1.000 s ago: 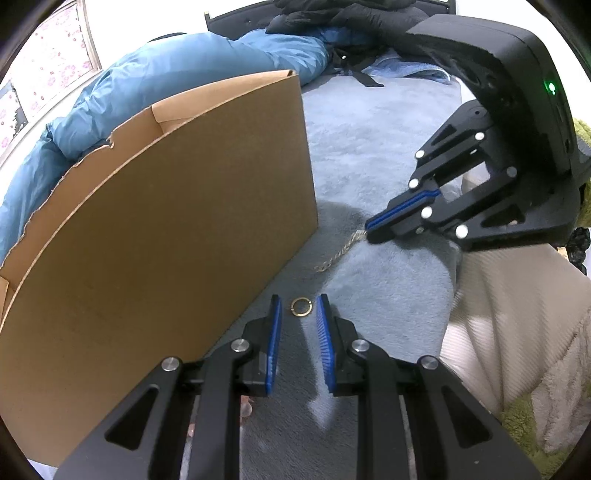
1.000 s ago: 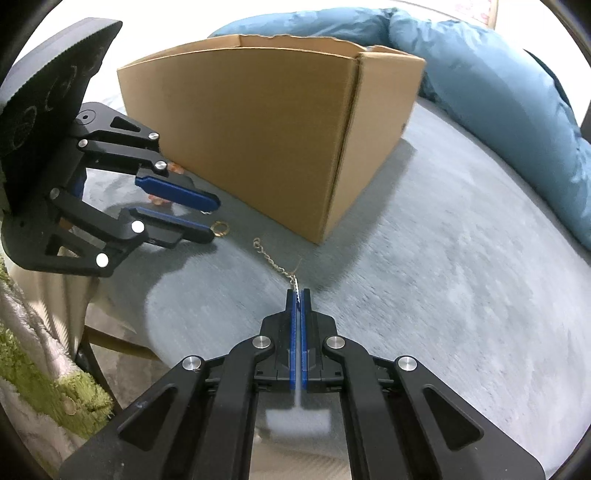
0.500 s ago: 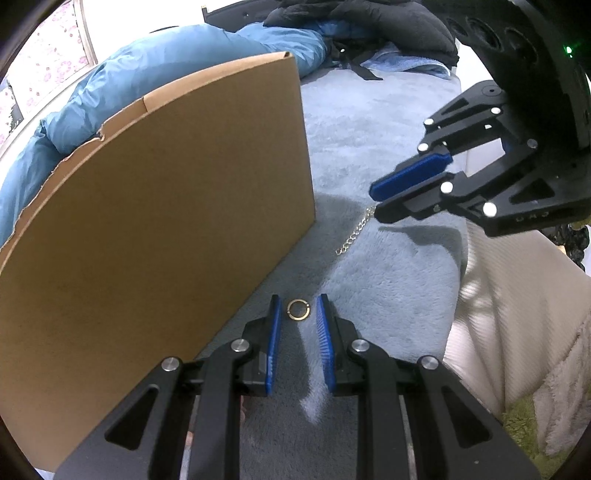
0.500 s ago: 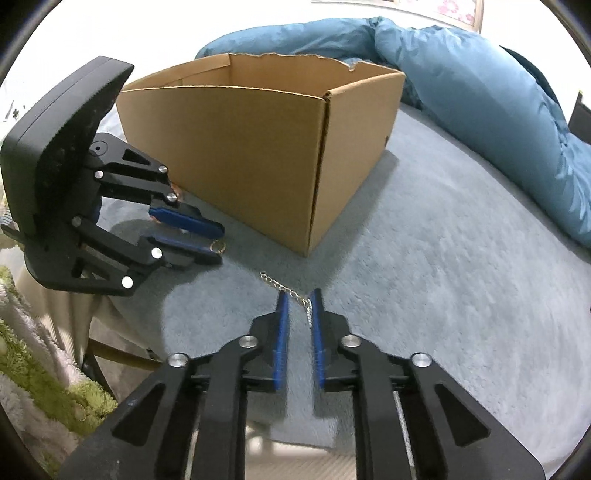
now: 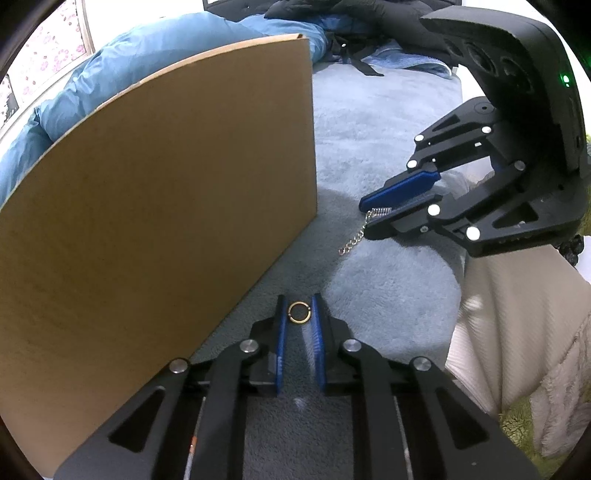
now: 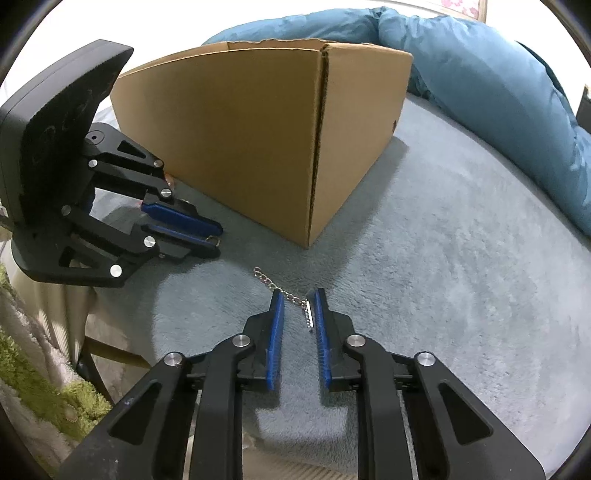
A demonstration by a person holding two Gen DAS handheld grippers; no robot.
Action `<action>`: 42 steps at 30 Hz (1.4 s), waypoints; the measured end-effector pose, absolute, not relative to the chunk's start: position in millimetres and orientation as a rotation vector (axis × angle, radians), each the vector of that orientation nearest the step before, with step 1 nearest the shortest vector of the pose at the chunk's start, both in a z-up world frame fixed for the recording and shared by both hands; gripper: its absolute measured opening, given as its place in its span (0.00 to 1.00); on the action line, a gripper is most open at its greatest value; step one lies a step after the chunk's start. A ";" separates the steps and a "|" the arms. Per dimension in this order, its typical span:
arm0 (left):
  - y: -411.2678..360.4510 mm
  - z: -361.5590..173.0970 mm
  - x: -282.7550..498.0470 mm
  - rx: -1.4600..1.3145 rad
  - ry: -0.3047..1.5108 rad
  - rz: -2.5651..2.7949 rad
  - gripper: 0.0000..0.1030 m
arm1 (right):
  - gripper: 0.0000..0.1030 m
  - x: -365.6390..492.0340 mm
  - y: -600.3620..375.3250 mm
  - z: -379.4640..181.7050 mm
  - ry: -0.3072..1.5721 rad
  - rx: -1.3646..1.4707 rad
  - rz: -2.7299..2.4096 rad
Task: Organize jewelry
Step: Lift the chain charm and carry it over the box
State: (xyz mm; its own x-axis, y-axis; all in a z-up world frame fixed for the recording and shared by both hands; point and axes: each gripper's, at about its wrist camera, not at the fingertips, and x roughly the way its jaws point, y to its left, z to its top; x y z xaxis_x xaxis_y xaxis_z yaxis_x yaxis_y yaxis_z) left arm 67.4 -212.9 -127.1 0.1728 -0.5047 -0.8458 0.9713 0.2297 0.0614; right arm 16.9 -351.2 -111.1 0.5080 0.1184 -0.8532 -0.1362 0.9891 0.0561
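A small gold ring (image 5: pixel 299 312) lies on the grey-blue fleece blanket (image 5: pixel 388 280), between the fingertips of my left gripper (image 5: pixel 299 306), which is open around it. It shows as a small loop at those tips in the right wrist view (image 6: pixel 214 240). A silver chain (image 6: pixel 284 295) lies on the blanket, one end between the blue pads of my right gripper (image 6: pixel 298 301), which is open. The chain also shows in the left wrist view (image 5: pixel 360 234) under the right gripper (image 5: pixel 369 218). The cardboard box (image 6: pixel 266 136) stands open-topped just behind both.
A blue duvet (image 6: pixel 498 85) is piled behind and right of the box. Black clothing (image 5: pixel 369 14) lies at the far end. The blanket's edge drops off to a cream cloth (image 5: pixel 517 325) and a green rug (image 6: pixel 40 402).
My right gripper opened from shut on the chain, and the chain now lies loose between its pads. My left gripper closed in slightly around the ring.
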 end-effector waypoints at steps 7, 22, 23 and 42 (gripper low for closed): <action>-211.5 -118.9 64.8 0.721 0.789 -1.178 0.11 | 0.01 11.3 -351.4 -104.2 1.001 0.008 0.116; -183.1 -56.4 34.4 0.654 0.657 -1.112 0.11 | 0.01 -17.8 -331.8 -41.3 0.861 -0.031 0.029; -177.0 -50.6 34.2 0.645 0.649 -1.108 0.11 | 0.01 -19.7 -329.0 -32.0 0.840 -0.038 0.026; -163.4 35.5 119.5 0.501 0.558 -0.973 0.11 | 0.01 67.3 -302.2 43.3 0.614 -0.120 0.111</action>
State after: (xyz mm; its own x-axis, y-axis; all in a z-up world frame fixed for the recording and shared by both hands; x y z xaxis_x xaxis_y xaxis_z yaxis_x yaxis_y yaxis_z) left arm 119.5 -163.4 35.5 0.4459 -0.6231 -0.6426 0.8694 0.4723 0.1453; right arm 67.3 -302.2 43.3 0.8118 0.0680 -0.5799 -0.1393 0.9871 -0.0793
